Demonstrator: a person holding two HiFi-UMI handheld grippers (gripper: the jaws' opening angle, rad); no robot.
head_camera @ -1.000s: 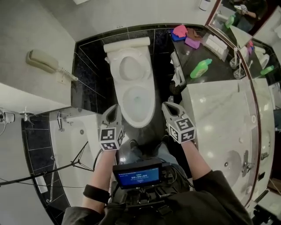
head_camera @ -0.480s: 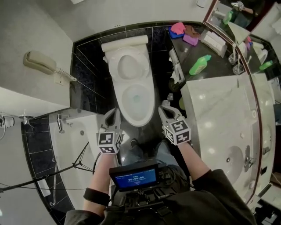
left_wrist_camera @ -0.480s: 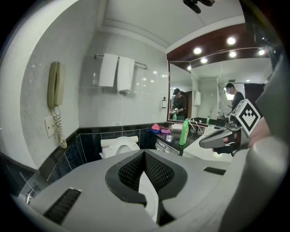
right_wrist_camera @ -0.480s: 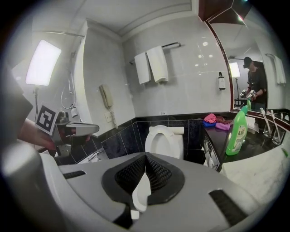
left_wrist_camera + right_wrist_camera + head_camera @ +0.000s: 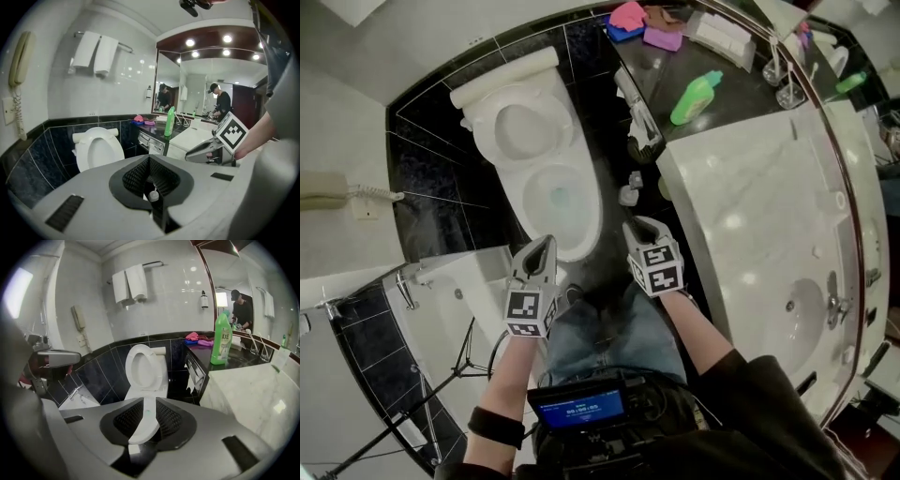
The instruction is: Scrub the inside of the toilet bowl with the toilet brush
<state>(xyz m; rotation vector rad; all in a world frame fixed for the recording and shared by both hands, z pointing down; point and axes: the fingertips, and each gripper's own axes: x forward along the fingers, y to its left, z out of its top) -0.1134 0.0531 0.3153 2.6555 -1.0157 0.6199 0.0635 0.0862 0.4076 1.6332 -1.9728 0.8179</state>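
Note:
The white toilet (image 5: 546, 159) stands with lid and seat up, and water shows in its bowl (image 5: 559, 201). My left gripper (image 5: 544, 245) hovers at the bowl's front left rim, its jaws together with nothing held. My right gripper (image 5: 639, 226) is at the front right, beside the vanity. Its jaws have just been opening and stand a little apart with nothing between them; the toilet (image 5: 143, 369) shows through the gap. Two small grey things (image 5: 628, 190) sit on the floor between toilet and vanity. I cannot tell whether either is the brush.
A marble vanity (image 5: 750, 206) runs along the right, with a green bottle (image 5: 694, 98) on its dark shelf and a paper holder (image 5: 639, 127) on its side. A bathtub edge (image 5: 459, 281) and a tripod leg (image 5: 441, 394) are on the left; a wall phone (image 5: 328, 192) hangs there.
Both grippers have sunk lower and closer to the bowl's front rim. The head view has swung, so the toilet now lies up and to the left.

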